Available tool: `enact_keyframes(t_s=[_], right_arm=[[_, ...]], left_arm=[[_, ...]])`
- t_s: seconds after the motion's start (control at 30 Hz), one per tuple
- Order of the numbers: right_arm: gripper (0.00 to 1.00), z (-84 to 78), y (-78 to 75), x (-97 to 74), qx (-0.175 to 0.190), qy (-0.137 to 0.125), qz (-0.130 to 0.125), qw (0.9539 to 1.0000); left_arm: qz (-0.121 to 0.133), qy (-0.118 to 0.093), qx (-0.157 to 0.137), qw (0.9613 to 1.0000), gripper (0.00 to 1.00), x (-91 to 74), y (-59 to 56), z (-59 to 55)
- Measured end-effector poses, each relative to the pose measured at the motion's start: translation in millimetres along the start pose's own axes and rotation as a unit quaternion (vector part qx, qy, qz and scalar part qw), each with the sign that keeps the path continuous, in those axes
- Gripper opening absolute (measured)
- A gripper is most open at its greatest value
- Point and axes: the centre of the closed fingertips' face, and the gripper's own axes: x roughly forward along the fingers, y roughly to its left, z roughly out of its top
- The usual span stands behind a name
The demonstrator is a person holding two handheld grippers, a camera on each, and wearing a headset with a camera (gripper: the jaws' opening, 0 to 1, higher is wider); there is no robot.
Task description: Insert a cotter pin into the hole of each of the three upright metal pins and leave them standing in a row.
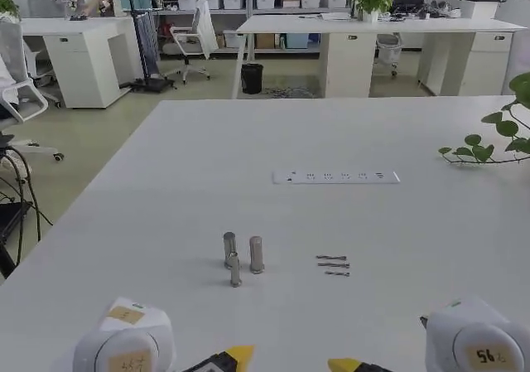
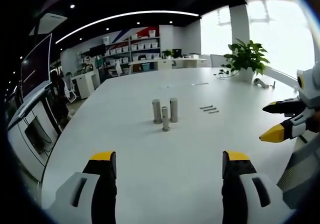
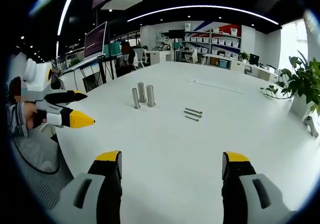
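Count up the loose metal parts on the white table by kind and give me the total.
Upright metal pins: 3
Cotter pins: 3
Total: 6

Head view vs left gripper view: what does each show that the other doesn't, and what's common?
Head view: a black bin under a far desk. Left gripper view: the wide gap between the jaws of the left gripper, and a large dark screen. Both: three upright metal pins clustered on the white table, three cotter pins lying loose beside them.
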Motion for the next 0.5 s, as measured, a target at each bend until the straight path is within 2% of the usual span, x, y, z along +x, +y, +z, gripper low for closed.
enact_keyframes(t_s=[0.5], right_arm=[[0.79,1.7,2.5,-0.1,-0.004,-0.003,0.005,1.0000]], left_arm=[[-0.001,-0.002,0.015,0.9999,0.80,0.4,-1.2,1.9]])
